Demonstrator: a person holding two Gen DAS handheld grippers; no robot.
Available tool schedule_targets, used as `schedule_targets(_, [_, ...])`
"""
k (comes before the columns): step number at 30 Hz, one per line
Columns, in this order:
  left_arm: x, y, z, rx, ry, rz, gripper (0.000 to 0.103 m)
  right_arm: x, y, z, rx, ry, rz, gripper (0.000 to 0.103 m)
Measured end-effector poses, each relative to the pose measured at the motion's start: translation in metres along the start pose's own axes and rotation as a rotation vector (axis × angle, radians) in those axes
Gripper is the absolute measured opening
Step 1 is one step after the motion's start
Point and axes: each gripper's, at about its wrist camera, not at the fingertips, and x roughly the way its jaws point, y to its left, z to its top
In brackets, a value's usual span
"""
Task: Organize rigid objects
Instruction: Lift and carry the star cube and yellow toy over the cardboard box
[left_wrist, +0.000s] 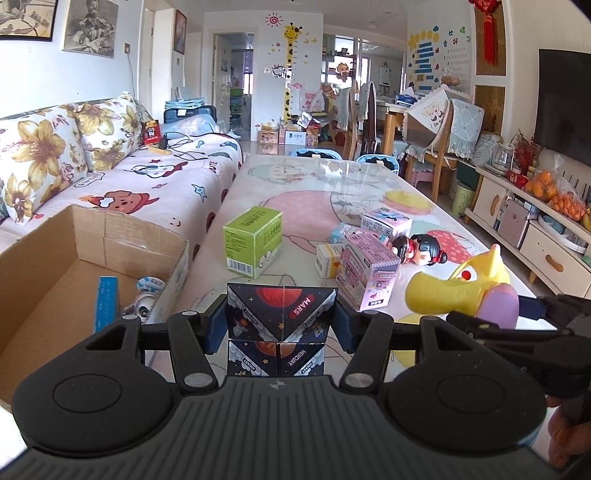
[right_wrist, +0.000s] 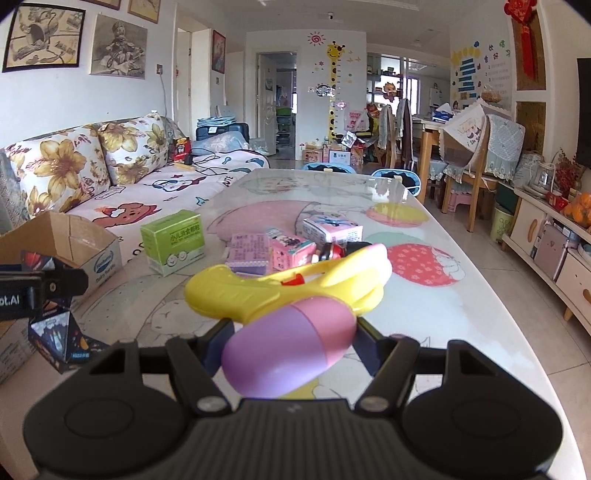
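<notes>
Holding the cube (left_wrist: 281, 325), the left gripper (left_wrist: 281, 321) is nearer the carton (left_wrist: 92, 236) at its left; right fingers (right_wrist: 221, 343) clamp the toy (right_wrist: 291, 343) above the bench (left_wrist: 317, 177).

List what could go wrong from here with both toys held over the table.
1. The left hand-held gripper clamps the folding space cube by two sides; its hinged segments might shift and slip on the way to the cardboard box.
2. The right hand-held gripper holds the yellow toy only by its purple-pink end, so the long body may swing and hit the pink boxes.
</notes>
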Motion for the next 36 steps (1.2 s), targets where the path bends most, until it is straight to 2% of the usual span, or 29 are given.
schedule_targets(7, [-0.015, 0.010, 0.008, -0.020, -0.021, 0.027, 0.070, -0.013, 0.022, 0.003, -0.052, -0.020, 0.045, 0.069])
schedule_targets(16, [-0.027, 0.036, 0.022, -0.093, -0.052, 0.077, 0.070, -0.025, 0.056, 0.013, -0.127, -0.065, 0.114, 0.069])
schedule_targets(28, [-0.026, 0.085, 0.033, -0.230, -0.089, 0.262, 0.070, -0.016, 0.119, 0.039, -0.262, -0.116, 0.230, 0.069])
schedule_targets(36, [-0.015, 0.111, 0.039, -0.318, -0.085, 0.347, 0.070, 0.012, 0.170, 0.047, -0.368, -0.105, 0.362, 0.069])
